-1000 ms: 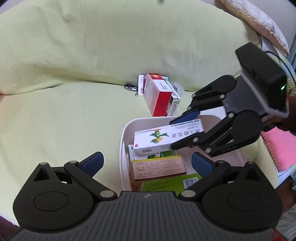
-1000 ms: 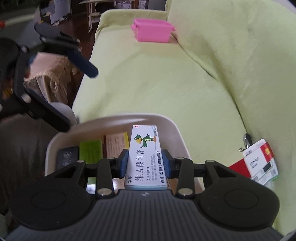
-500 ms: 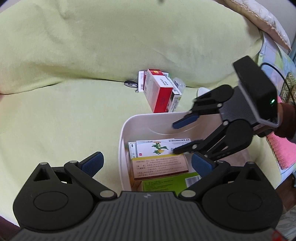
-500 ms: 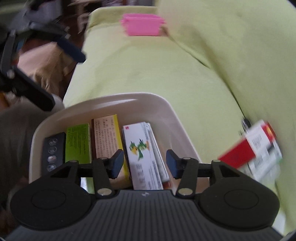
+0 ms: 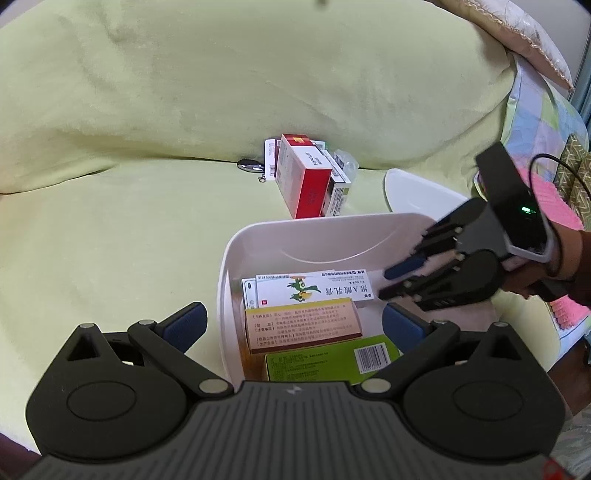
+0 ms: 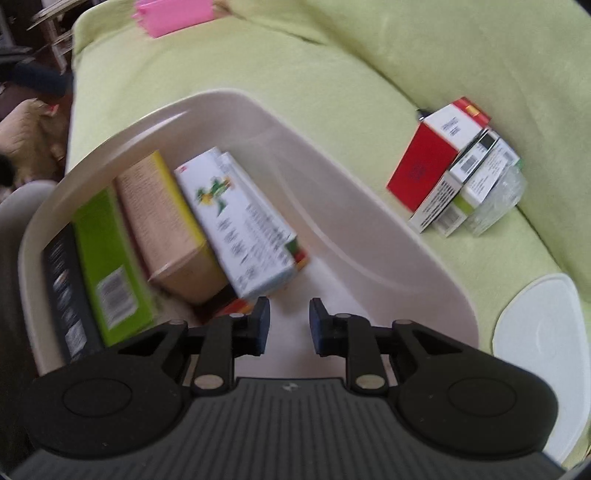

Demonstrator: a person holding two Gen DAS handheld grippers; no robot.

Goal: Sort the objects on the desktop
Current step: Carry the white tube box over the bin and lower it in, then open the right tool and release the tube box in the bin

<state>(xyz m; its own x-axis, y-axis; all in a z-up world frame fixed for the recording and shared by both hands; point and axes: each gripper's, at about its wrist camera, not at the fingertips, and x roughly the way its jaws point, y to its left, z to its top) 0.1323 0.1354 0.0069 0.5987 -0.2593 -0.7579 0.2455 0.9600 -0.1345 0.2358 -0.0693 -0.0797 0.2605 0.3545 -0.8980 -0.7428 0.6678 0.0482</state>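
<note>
A white bin (image 5: 229, 258) (image 6: 221, 96) stands on the yellow-green sofa cover. Inside it lie a white box with a green bird (image 5: 314, 288) (image 6: 236, 218), a tan box (image 5: 303, 325) (image 6: 166, 221) and a green box (image 5: 325, 362) (image 6: 107, 258). My right gripper (image 6: 288, 323) (image 5: 399, 280) hovers over the bin's right end, just off the bird box, its fingers a narrow gap apart and holding nothing. My left gripper (image 5: 293, 325) is wide open and empty above the bin's near end. A red and white box (image 5: 303, 177) (image 6: 432, 166) leans on other small boxes outside the bin.
A white lid (image 5: 417, 192) (image 6: 539, 332) lies on the sofa beside the bin. A key fob (image 5: 249, 166) rests left of the box pile. A pink basket (image 6: 173, 16) sits farther along the seat. The sofa back rises behind the pile. A black flat item (image 6: 59, 288) lies in the bin.
My right gripper has let go of the bird box, which now lies in the bin. It has drawn back to the right and its fingers have narrowed. The left gripper has stayed put.
</note>
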